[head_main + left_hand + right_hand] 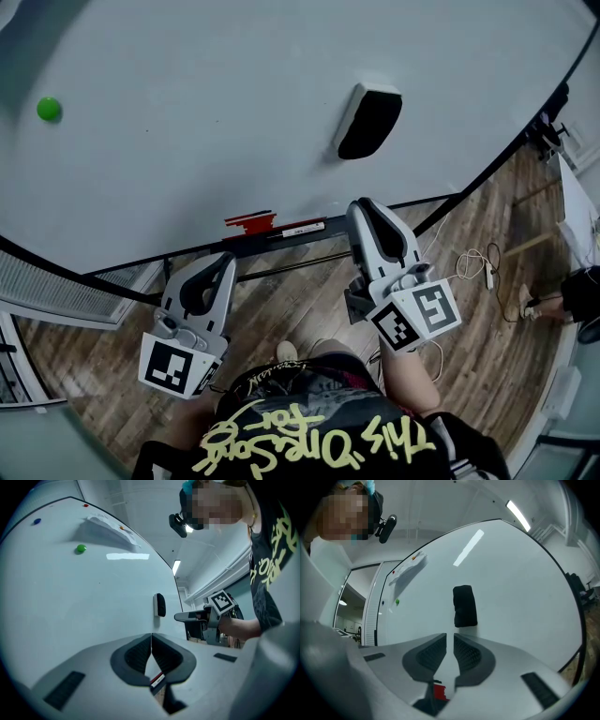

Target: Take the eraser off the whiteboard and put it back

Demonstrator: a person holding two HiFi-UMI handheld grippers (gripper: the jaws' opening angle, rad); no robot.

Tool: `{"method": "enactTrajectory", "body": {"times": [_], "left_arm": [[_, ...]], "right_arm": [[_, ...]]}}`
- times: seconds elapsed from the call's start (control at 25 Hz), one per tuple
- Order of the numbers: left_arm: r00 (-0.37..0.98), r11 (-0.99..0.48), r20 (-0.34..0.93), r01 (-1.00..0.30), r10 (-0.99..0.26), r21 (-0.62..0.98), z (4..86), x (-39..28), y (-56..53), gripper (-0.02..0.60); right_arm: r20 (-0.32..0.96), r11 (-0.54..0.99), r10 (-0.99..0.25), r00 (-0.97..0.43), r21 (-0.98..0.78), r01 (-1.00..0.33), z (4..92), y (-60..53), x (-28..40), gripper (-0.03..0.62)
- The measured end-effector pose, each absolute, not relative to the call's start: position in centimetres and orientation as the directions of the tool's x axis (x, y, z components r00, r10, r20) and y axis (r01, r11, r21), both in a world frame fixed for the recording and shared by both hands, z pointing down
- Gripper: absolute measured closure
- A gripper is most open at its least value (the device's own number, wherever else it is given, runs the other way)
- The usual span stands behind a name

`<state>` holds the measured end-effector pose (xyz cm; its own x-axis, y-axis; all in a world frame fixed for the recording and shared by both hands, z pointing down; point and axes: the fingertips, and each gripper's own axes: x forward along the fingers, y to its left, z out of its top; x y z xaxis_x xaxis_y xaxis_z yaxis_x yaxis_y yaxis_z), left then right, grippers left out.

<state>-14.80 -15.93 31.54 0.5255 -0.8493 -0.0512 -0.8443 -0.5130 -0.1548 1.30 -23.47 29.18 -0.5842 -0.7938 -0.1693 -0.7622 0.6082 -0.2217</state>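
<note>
A black eraser (367, 122) clings to the whiteboard (187, 141), standing upright; it also shows in the left gripper view (160, 604) and the right gripper view (464, 605). My right gripper (367, 208) hangs just below and short of the eraser, apart from it. Its jaws (450, 637) stand only a narrow slit apart with nothing between them. My left gripper (225, 262) is lower and to the left, near the board's bottom edge, jaws (151, 635) shut and empty. The right gripper (180, 616) shows from the side in the left gripper view.
A green magnet (49, 109) sits far left on the board. The board's ledge holds a red object (251, 223) and a marker (300, 228). A paper sheet (110, 524) is pinned high on the board. Cables (478, 262) lie on the wooden floor at the right.
</note>
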Motion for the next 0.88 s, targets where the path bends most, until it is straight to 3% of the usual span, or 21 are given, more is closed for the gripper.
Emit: {"method": "enactTrajectory", "body": {"times": [0.6,0.88], "left_arm": [[0.509,-0.504,-0.034,-0.858,-0.860,-0.097,31.7,-14.5,-16.1,0.571],[0.525,-0.513,-0.048,-0.844,-0.850,-0.154,31.6,-14.5,-16.2,0.571]], "right_arm": [[-0.146,0.631,-0.775,-0.614,-0.233,-0.740,30.4,-23.0,0.5,0.569],[-0.130,0.644,-0.763,-0.633,-0.236,-0.728,31.0,-22.8,0.0,0.572]]}}
